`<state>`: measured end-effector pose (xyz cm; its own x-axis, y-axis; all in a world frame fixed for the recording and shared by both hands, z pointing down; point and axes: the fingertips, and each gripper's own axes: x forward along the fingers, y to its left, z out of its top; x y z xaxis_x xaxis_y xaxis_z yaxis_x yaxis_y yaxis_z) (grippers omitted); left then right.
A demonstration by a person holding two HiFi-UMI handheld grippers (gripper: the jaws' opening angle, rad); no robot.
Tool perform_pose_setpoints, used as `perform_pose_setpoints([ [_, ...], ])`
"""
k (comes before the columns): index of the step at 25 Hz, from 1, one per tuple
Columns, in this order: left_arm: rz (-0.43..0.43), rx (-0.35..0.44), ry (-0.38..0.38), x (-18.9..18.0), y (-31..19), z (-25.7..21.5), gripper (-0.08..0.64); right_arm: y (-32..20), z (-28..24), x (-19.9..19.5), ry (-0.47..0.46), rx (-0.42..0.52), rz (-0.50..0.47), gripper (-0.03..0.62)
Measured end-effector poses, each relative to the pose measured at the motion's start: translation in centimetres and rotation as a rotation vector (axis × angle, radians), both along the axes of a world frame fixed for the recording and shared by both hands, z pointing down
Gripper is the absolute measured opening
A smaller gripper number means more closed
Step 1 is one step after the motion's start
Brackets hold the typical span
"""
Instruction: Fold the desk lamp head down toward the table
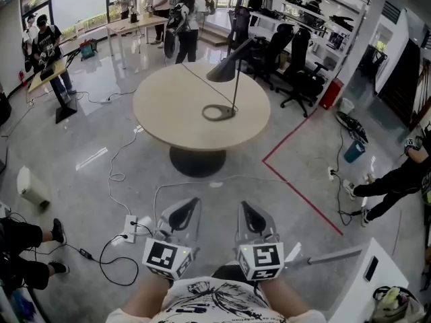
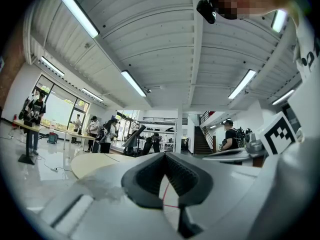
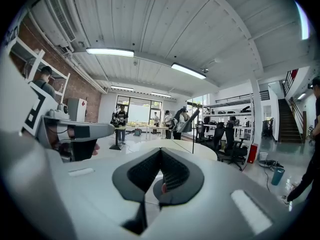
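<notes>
A black desk lamp (image 1: 231,67) stands on the round beige table (image 1: 168,113) ahead of me, right of its centre. Its ring base (image 1: 219,112) lies flat, a thin stem rises from it, and the cone head points left and slightly down. Both grippers are held low near my body, well short of the table, over the floor. The left gripper (image 1: 196,200) and right gripper (image 1: 244,205) are both shut and hold nothing. The left gripper view shows its jaws (image 2: 165,155) shut, with the lamp (image 2: 134,136) small in the distance. In the right gripper view the gripper (image 3: 161,150) points at the lamp (image 3: 190,120).
Cables and a power strip (image 1: 129,228) lie on the floor at my left. A red tape line (image 1: 296,194) runs along the floor on the right. Black office chairs (image 1: 296,66) stand behind the table. People work at the far desks, and a person (image 1: 397,180) crouches at the right.
</notes>
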<state>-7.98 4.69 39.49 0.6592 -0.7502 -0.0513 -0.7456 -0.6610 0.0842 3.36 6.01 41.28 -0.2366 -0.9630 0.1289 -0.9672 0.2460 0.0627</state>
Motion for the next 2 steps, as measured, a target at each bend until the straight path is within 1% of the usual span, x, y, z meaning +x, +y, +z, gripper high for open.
perform_pose_setpoints([
  [2, 0.003, -0.002, 0.002, -0.2, 0.17, 0.4, 0.005, 0.26, 0.37, -0.2, -0.006, -0.001, 0.001, 0.008],
])
